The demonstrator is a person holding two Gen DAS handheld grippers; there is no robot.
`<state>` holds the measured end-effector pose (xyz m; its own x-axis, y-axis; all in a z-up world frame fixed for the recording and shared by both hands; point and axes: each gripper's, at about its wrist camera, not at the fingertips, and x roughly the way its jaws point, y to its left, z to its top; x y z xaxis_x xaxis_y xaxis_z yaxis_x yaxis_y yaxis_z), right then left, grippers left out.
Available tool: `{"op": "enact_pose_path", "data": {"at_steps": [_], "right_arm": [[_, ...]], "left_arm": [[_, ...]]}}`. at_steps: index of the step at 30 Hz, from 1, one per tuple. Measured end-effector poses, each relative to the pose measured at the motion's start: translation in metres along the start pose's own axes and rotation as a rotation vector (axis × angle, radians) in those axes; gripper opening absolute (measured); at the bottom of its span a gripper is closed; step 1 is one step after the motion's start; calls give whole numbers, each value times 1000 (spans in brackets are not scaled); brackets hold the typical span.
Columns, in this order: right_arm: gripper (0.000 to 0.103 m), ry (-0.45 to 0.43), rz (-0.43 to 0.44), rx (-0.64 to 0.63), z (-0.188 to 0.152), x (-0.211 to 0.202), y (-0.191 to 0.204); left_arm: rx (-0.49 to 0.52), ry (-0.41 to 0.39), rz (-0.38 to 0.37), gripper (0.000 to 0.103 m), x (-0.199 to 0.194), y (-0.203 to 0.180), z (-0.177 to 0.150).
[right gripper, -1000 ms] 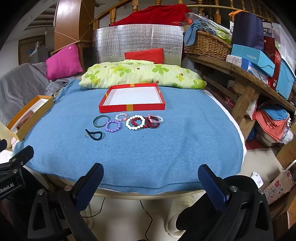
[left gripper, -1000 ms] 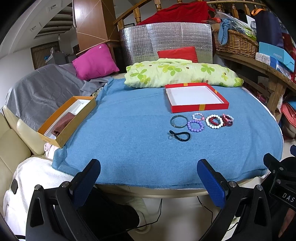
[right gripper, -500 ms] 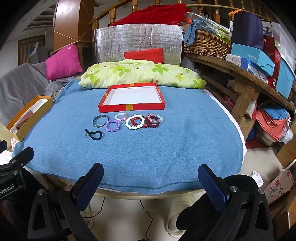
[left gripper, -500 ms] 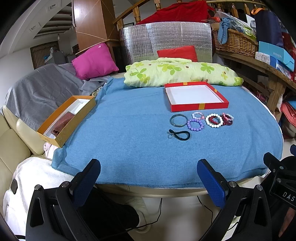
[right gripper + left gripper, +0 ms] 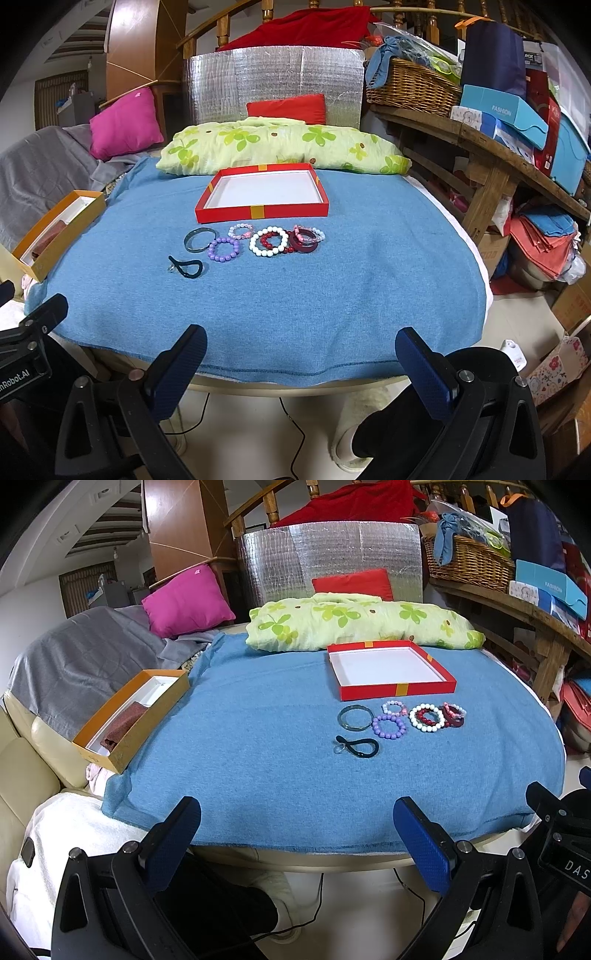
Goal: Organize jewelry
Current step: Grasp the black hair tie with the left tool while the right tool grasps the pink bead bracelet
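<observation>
Left hand-held gripper (image 5: 295, 834) agape, right hand-held gripper (image 5: 301, 354) agape, bracelets (image 5: 267, 240) beside red tray (image 5: 207, 216)

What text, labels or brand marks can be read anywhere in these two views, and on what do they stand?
"FASHION": on the light blue box on the wooden shelf.
"DAS": cut off, on the right gripper's body in the left wrist view.
"nRobot.AI": cut off at the start, on the left gripper's body in the right wrist view.
Print on the other shelf boxes is too small to read.
</observation>
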<state>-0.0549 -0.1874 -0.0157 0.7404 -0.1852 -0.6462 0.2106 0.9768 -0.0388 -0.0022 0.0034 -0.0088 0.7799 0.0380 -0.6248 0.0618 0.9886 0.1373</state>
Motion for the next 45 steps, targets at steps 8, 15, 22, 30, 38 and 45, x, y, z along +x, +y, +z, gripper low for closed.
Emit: {"op": "enact_pose_path", "data": {"at_steps": [8, 15, 22, 30, 38, 45], "right_arm": [[103, 4, -2, 7, 0, 5, -4], [103, 20, 124, 38, 28, 49, -41], [82, 133, 240, 104, 73, 143, -76], [65, 265, 358, 181, 96, 229, -74], [45, 368, 413, 412, 101, 275, -98], [16, 393, 448, 532, 104, 295, -107]], "left_arm": [[9, 10, -8, 103, 8, -1, 2], [20, 110, -124, 103, 72, 4, 21], [22, 177, -182, 103, 154, -10, 47], [-6, 194, -279, 88, 198, -18, 56], [-67, 246, -359, 86, 228, -20, 55], [-95, 273, -381, 44, 251, -28, 57]]}}
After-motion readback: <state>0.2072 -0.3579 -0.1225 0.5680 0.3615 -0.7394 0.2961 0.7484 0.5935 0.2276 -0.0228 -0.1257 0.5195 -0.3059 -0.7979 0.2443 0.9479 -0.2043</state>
